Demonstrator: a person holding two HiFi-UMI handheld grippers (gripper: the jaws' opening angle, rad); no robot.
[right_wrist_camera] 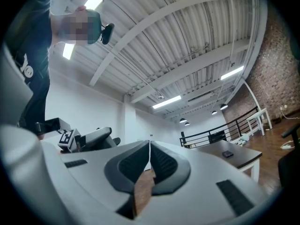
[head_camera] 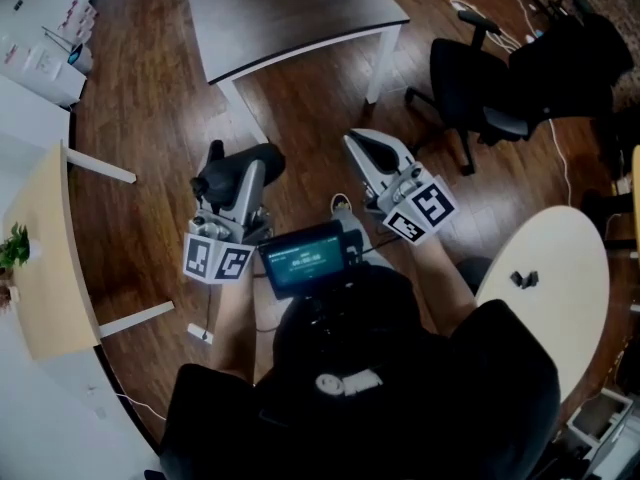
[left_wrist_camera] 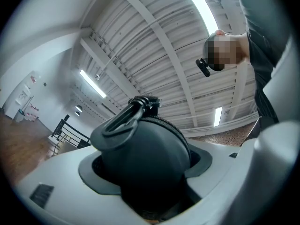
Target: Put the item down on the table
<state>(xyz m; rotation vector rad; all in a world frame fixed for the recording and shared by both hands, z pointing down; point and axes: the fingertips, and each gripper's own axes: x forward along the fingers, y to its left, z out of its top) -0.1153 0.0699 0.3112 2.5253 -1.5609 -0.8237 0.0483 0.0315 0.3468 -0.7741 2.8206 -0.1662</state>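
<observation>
Left gripper (head_camera: 238,180) jaws, dark case (left_wrist_camera: 143,153) clamped between

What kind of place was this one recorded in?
Probably an open-plan office or workshop in a converted industrial building: a dark-topped table and a black swivel chair stand on a wooden floor, and the right gripper view shows a brick wall under a ribbed ceiling.
</observation>
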